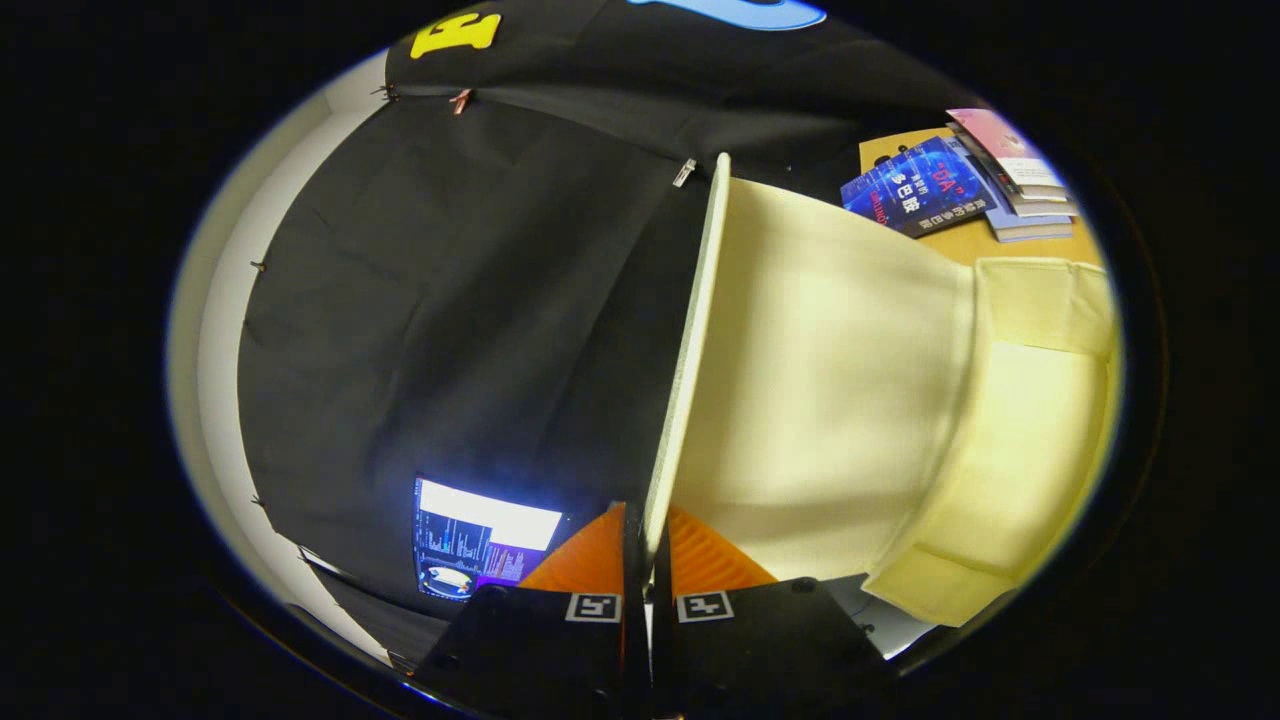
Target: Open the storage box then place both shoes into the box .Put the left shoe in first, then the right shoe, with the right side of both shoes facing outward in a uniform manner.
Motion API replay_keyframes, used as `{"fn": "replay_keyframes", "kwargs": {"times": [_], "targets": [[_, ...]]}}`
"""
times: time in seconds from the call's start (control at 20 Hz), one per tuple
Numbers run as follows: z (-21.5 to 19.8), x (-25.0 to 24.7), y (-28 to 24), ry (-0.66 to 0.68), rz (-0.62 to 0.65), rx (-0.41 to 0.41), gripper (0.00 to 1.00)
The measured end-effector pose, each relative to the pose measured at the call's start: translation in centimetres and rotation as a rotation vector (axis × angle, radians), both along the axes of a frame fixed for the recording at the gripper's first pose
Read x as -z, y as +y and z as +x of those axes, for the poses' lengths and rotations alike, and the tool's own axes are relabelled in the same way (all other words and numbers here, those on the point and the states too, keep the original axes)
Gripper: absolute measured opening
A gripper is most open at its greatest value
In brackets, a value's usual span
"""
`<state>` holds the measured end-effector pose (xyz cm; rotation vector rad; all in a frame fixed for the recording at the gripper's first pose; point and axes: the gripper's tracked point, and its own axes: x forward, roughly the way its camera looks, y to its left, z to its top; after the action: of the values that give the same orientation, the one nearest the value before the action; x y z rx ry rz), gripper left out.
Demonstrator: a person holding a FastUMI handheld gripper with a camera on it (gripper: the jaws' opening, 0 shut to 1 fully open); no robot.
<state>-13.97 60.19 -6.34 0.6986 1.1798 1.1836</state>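
**Booth, storage box with lid raised, gripper on lid edge**

1. Booth wall (450,330). Black cloth, creased, pinned by small clips along its seams; seen beyond and to the left of the fingers. A pale plain wall (215,330) is seen past its far left border.

2. Storage box (1040,440). Cream-yellow fabric, foldable type, placed to the right of the fingers. Folded flaps are noted at its near and far corners. The interior is turned away, so its contents cannot be told.

3. Lid (820,370). A cream panel of the same box, swung up and presented almost edge-on. Its thin pale rim runs from between the fingertips straight ahead and away from them; its broad inner face spreads to the right, joined to the box body.

4. Table (985,245). A tan surface, glimpsed beyond the box, far ahead and right of the fingers.

5. Books (965,180). A small pile laid on that table, a dark blue cover uppermost at the near side, paler volumes stacked behind it.

6. Screen (480,550). A lit display, set just left of the fingers against the cloth. Content not recorded.

7. Gripper (645,545). The two fingers are drawn nearly together, with the lid's near rim pinched between them; both ribbed pads are pressed against the panel edge.
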Motion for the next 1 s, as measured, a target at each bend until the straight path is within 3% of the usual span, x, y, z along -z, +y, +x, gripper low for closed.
{"fn": "replay_keyframes", "kwargs": {"times": [0.35,0.4,0.65,1.0], "targets": [[-0.3,4.6,4.1,-0.012,-0.098,-0.004,0.12],[-0.3,4.6,3.7,-0.029,-0.096,-0.006,0.22],[0.5,3.8,-2.2,-0.174,-0.101,0.008,0.97],[5.3,2.7,-17.0,-0.497,-0.225,0.173,0.98]]}}
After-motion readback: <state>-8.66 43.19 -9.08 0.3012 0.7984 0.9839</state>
